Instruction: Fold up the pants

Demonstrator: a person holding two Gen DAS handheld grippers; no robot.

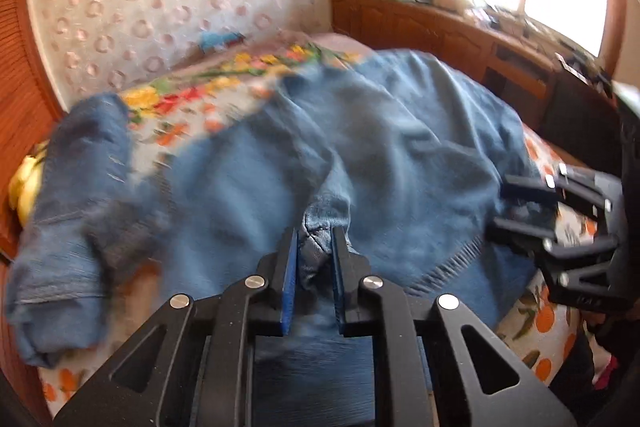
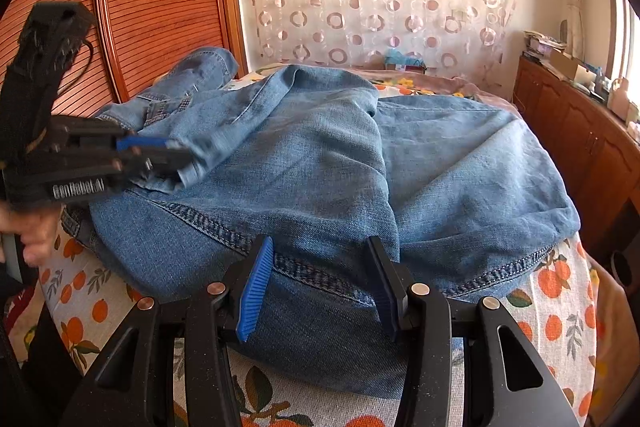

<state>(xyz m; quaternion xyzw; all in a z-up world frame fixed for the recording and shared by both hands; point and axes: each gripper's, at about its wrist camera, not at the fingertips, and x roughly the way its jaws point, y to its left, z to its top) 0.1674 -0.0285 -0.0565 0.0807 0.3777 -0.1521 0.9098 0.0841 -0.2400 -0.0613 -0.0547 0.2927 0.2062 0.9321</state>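
With the left gripper point(image 1: 314, 247) pinching a bunched fold of the pants point(image 2: 320, 163) and the right gripper point(image 2: 320, 287) fingers spread over the hem, step 1 called for lifting that fold across the bed point(image 2: 560, 307).

Blue denim pants point(image 2: 320, 163) crumpled on orange-print bedspread, spread from 9 to 3 o'clock. One leg folded across middle. Stitched hem edge at 6 o'clock. Waistband bunched at 10 o'clock, near wooden shutter. Fabric wrinkled, uneven.
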